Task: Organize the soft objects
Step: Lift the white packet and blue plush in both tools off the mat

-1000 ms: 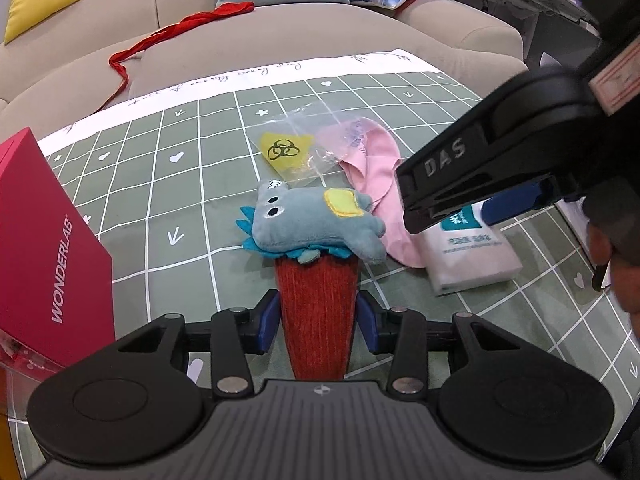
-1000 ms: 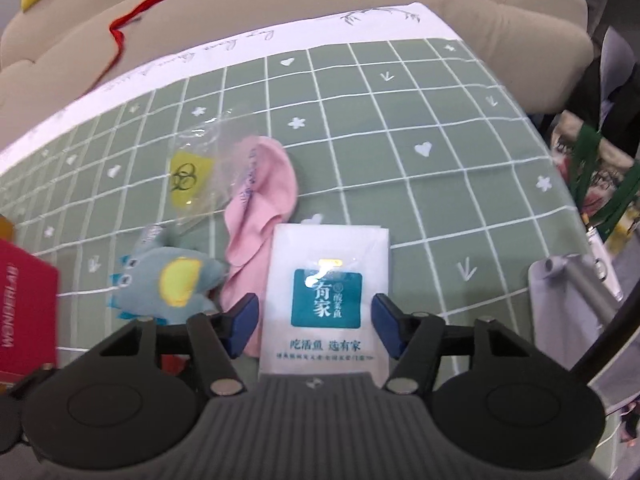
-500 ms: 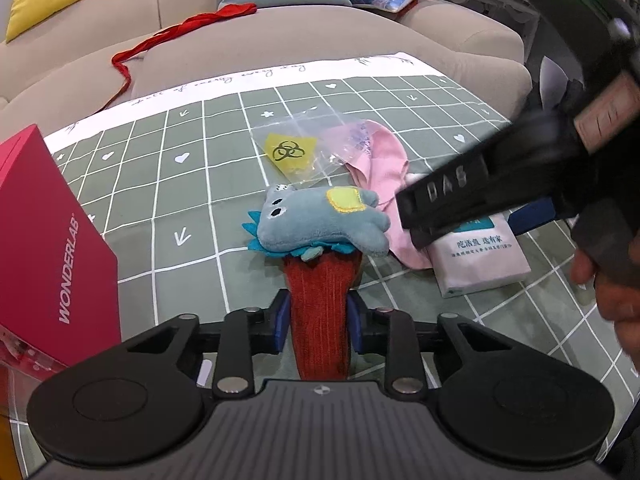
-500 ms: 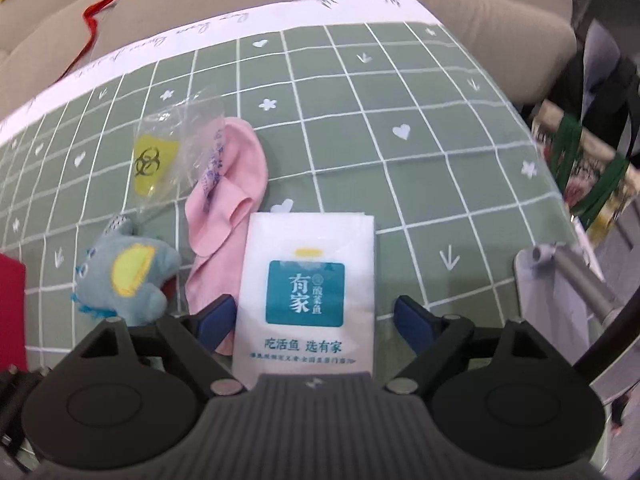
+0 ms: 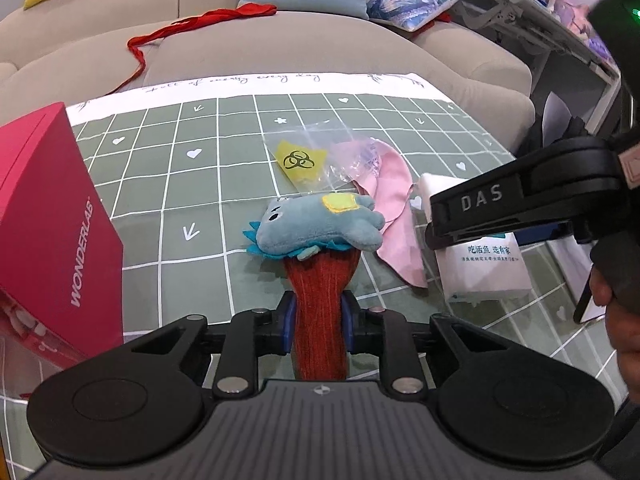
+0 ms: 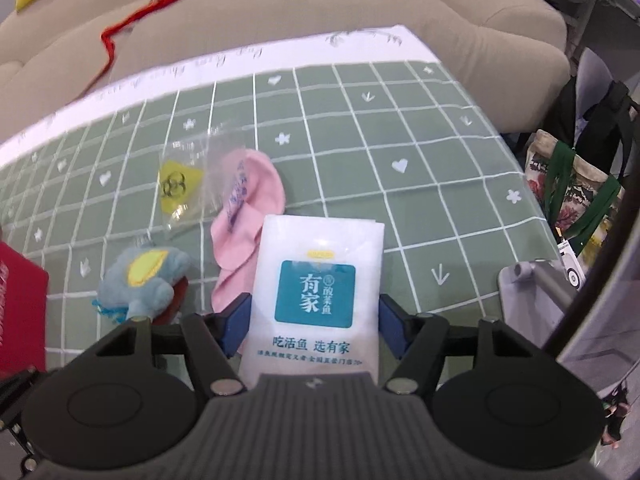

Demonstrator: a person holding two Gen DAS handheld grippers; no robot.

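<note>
The left gripper [image 5: 318, 322], jaws just narrowed, pinches a red knitted sock [image 5: 320, 300] beneath a blue plush toy [image 5: 316, 226], while the right gripper [image 6: 314, 326], jaws just closing, brackets a white tissue pack [image 6: 316, 292].

Beige sofa [image 5: 280, 40], green checked tablecloth [image 5: 224, 168]

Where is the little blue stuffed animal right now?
In the left wrist view the blue stuffed animal lies mid-table on the far end of the red knit piece, with the pink cloth just right of it.
</note>
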